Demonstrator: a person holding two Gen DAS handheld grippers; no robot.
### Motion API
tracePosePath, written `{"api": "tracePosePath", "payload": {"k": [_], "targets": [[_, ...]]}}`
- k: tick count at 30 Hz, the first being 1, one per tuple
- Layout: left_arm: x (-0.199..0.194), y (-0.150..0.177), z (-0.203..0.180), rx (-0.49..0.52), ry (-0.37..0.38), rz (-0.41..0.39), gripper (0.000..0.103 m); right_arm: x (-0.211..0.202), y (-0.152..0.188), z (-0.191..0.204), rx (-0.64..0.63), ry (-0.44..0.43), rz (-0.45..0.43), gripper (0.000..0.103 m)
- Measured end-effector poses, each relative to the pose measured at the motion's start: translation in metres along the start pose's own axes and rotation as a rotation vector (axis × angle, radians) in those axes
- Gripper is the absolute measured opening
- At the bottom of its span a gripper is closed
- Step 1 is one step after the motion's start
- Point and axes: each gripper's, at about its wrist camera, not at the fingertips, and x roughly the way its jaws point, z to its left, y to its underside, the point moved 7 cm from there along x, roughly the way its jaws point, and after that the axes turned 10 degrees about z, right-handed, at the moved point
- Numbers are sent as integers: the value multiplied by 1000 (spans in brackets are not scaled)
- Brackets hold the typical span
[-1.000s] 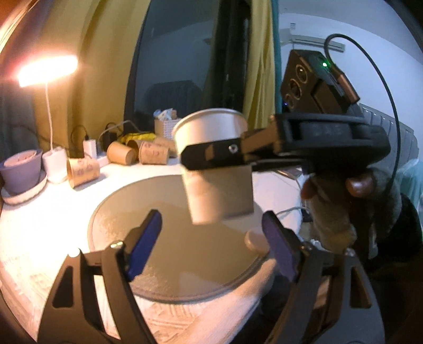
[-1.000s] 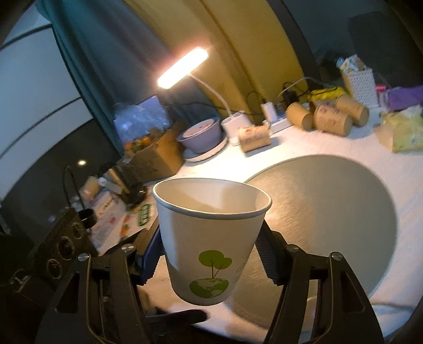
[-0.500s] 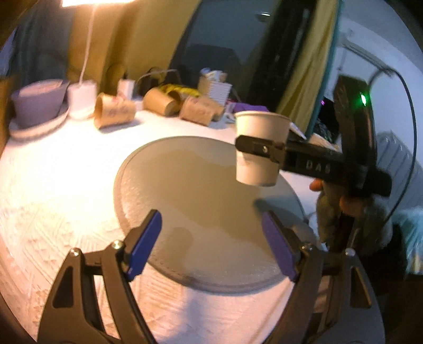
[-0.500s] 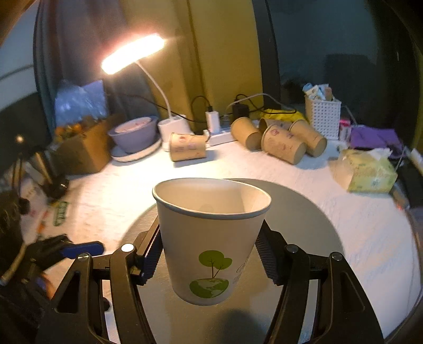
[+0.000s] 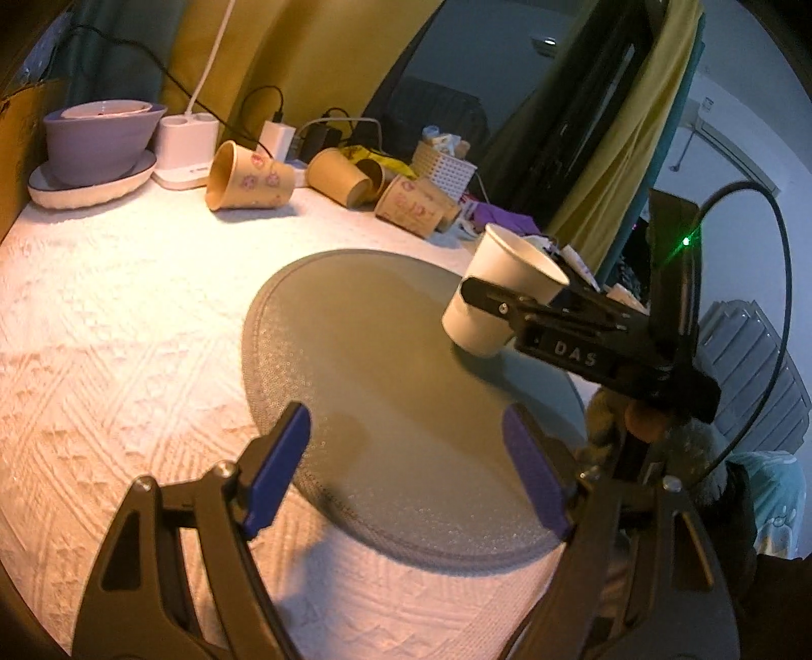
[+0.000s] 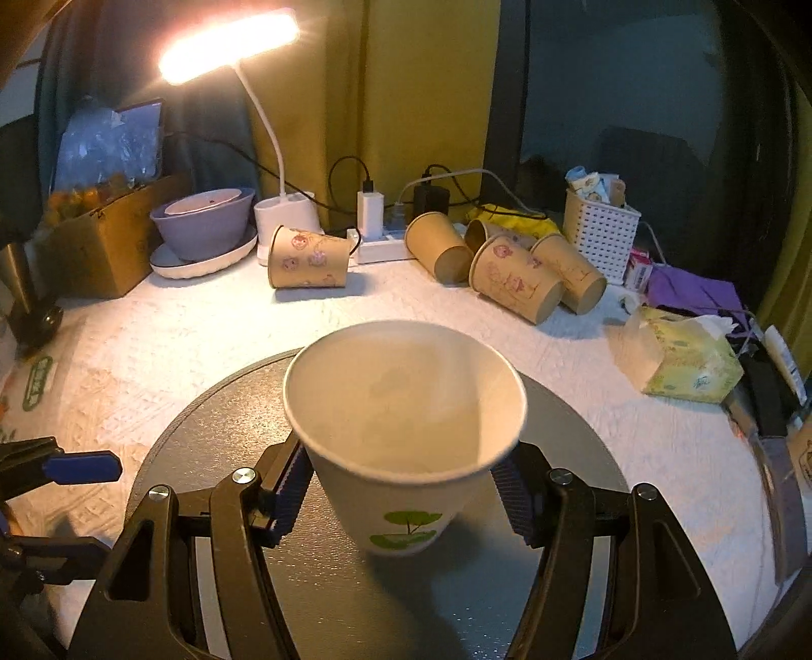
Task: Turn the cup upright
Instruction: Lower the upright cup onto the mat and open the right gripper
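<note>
A white paper cup (image 6: 401, 447) with a green tree print stands mouth up, a little tilted, its base at or just above the round grey mat (image 6: 457, 609). My right gripper (image 6: 401, 490) is shut on the cup's sides. The left wrist view shows the same cup (image 5: 500, 294) in the right gripper near the mat's (image 5: 385, 386) far right edge. My left gripper (image 5: 411, 469) is open and empty over the mat's near edge, well short of the cup.
Several brown paper cups (image 6: 309, 256) lie on their sides at the back of the white textured tablecloth (image 6: 177, 330). A purple bowl (image 6: 203, 226), a lit desk lamp (image 6: 228, 48), a power strip (image 6: 380, 243), a white basket (image 6: 601, 231) and a tissue pack (image 6: 685, 355) line the back and right.
The right gripper has lowered the upright cup toward the grey mat and tipped it slightly. The left gripper has pulled back and stays open.
</note>
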Motion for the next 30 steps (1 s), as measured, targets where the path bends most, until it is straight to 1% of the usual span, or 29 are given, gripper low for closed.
{"api": "tracePosePath", "payload": {"k": [2,11,14,20,24,30], "targets": [[1,0,-1,3,-4,2,79,0,3,0,-6,17,1,68],[6,1,-4,23,-41,0,79,-7,17,-3,-10,27,0,68],[8,0,-2,19,-56,8,79,-9,20,-6,2,17,0,75],[10,-2,1,10,-83,6,79,-12,25,-9,9,-3,3,77],[8,-2,-1,25,-110,-13,79,-17,31,-9,19,-23,2,82],[-2,-2,-7,74,-160,-70,80,-29,42,-8,32,-41,-3,82]]}}
